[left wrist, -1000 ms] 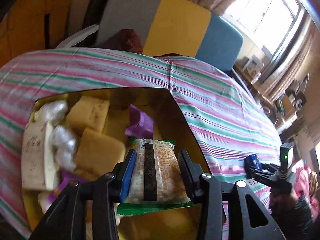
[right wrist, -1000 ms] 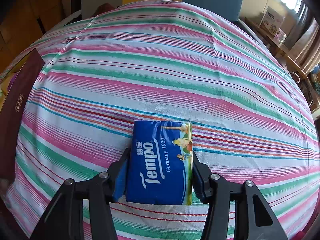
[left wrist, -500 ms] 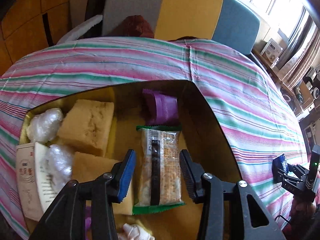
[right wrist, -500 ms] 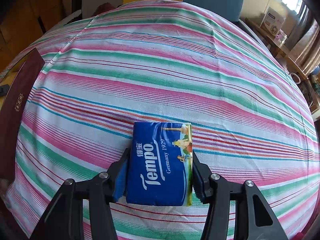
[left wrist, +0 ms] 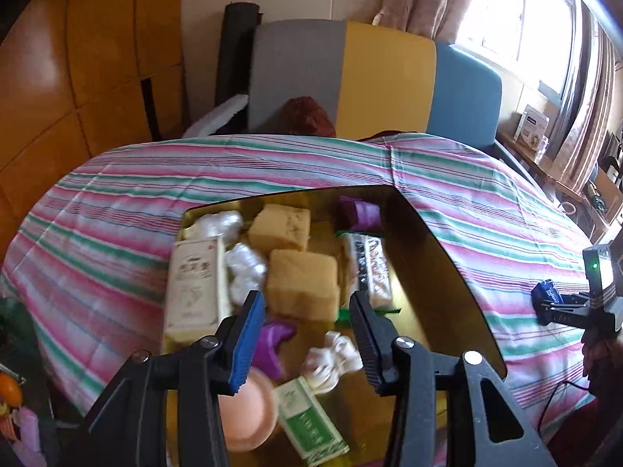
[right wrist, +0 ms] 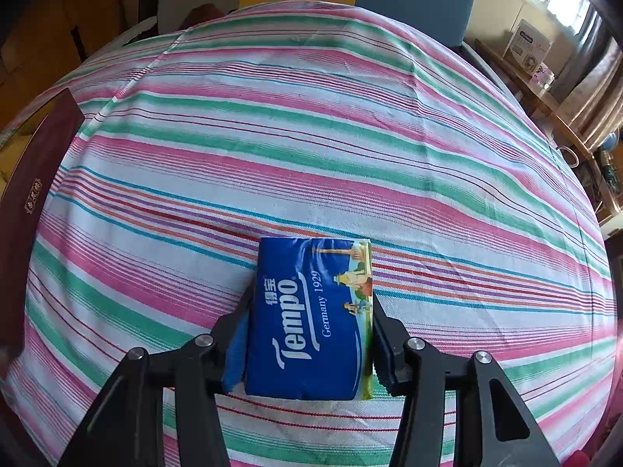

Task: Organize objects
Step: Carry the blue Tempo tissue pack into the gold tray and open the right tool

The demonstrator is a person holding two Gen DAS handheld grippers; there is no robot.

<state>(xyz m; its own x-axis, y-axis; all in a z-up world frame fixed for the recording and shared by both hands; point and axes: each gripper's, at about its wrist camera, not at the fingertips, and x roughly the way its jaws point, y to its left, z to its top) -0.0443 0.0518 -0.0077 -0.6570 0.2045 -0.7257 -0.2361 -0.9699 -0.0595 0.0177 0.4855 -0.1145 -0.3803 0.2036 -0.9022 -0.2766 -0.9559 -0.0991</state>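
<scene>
Snacks were already packed in the gold box (left wrist: 440, 257); the left gripper (left wrist: 307, 334) was spread empty, the tissue pack (right wrist: 311, 319) clamped in the right gripper (right wrist: 309, 344), unstowed.

Daylight pours in from the window (left wrist: 518, 19) at the upper right, blown out to white glare in the left wrist view. The striped cloth (right wrist: 311, 136) is bright and evenly lit. Packets in the gold box (left wrist: 436, 272) are smeared by motion blur, while the tissue pack (right wrist: 311, 319) is sharp. Fisheye distortion bends both views, with dark corners.
</scene>
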